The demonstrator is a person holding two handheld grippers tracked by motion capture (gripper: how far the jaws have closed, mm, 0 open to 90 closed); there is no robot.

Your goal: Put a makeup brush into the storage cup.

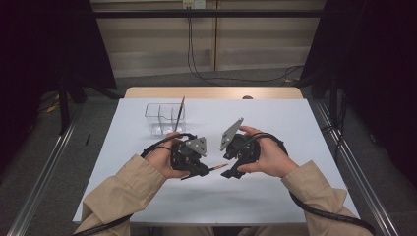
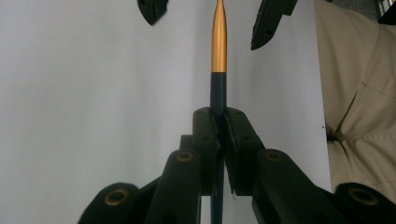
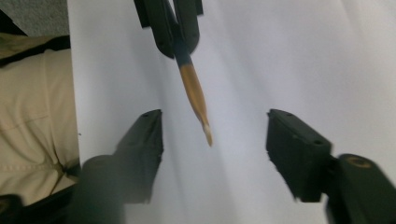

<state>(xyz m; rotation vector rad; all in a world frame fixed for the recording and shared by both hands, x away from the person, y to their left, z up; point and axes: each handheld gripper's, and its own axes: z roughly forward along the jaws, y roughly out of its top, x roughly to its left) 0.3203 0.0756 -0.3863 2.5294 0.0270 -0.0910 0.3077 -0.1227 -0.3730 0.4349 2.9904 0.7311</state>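
Note:
A thin brush (image 2: 218,51) with a dark blue handle and a gold ferrule is clamped in my left gripper (image 2: 218,116), which is shut on the handle. In the high view both grippers meet near the table's middle front, the left gripper (image 1: 204,171) pointing right and the right gripper (image 1: 230,173) facing it. The brush (image 1: 218,167) bridges the gap between them. My right gripper (image 3: 215,135) stands open, and the pale tip of the brush (image 3: 194,93) hangs between its jaws without touching either pad.
A clear plastic container (image 1: 164,118) stands at the back left of the white table sheet (image 1: 275,118), with another thin brush (image 1: 180,110) leaning in it. Beige sleeves (image 1: 123,187) come in from the bottom edge.

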